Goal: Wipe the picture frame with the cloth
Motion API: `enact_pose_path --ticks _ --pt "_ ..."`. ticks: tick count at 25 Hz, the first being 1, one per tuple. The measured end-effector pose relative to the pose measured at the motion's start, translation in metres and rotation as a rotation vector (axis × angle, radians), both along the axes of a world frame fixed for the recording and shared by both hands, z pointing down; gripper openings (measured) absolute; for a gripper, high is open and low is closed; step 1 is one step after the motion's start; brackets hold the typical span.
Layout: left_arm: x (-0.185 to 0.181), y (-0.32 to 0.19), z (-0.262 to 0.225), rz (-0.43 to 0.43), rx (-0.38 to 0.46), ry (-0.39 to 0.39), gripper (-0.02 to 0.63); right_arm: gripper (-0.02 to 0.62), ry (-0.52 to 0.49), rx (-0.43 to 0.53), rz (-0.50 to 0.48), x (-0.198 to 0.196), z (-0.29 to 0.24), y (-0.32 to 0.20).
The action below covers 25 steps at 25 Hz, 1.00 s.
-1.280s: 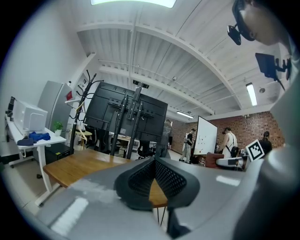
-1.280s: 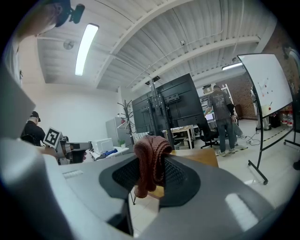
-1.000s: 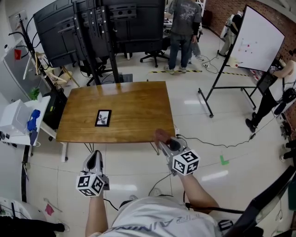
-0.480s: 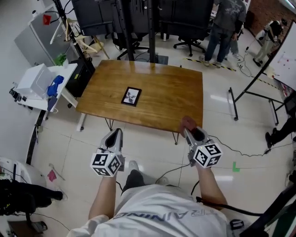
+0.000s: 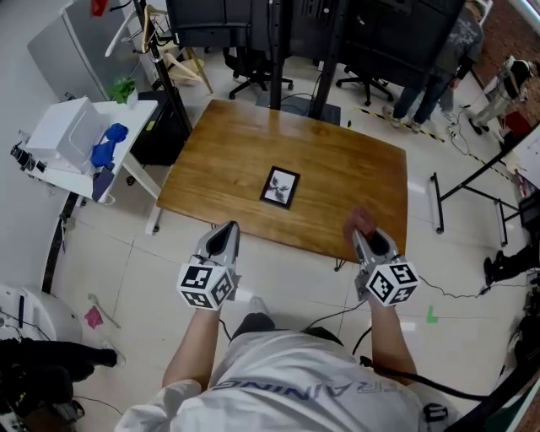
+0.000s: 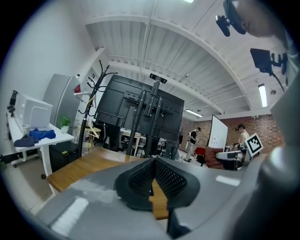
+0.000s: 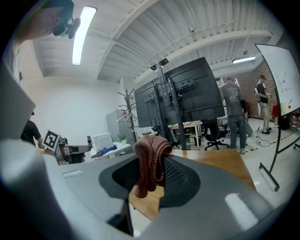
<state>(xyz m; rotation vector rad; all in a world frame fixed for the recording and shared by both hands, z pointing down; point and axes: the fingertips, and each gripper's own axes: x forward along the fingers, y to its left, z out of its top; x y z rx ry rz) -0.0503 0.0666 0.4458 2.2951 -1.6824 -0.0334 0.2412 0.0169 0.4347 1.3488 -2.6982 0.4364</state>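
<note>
A small black picture frame (image 5: 281,186) lies flat near the middle of the wooden table (image 5: 228,152). My right gripper (image 5: 364,234) hovers over the table's near right edge, shut on a reddish-brown knitted cloth (image 5: 359,221); in the right gripper view the cloth (image 7: 150,161) hangs bunched between the jaws. My left gripper (image 5: 226,235) is shut with nothing in it, just short of the table's near edge, left of the frame. In the left gripper view the jaws meet, gripper (image 6: 153,165), and the table (image 6: 89,164) lies ahead.
A white side table (image 5: 76,143) with a blue item (image 5: 106,145) stands left of the wooden table. Black screens on stands (image 5: 295,21), office chairs and people stand beyond its far edge. A whiteboard leg (image 5: 447,198) is at the right. Cables lie on the tiled floor.
The view has swung and come closer: the table and frame now sit nearer and more central. Both grippers have closed in on the table's near edge, the cloth still in the right one.
</note>
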Motion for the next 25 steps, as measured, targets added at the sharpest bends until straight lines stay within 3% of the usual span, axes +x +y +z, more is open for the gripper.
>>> enact_pose_path --ticks 7,16,25 --pt "-0.054 -0.038 0.006 0.051 -0.007 -0.003 0.003 0.120 0.023 -0.008 0.012 -0.063 -0.001 -0.026" --pt "-0.060 -0.090 0.004 0.103 0.002 -0.001 0.003 0.120 0.003 -0.024 0.021 -0.085 0.001 -0.077" --pt "-0.048 -0.175 -0.014 0.124 -0.003 -0.087 0.003 0.120 -0.058 -0.030 -0.007 -0.089 0.004 -0.156"
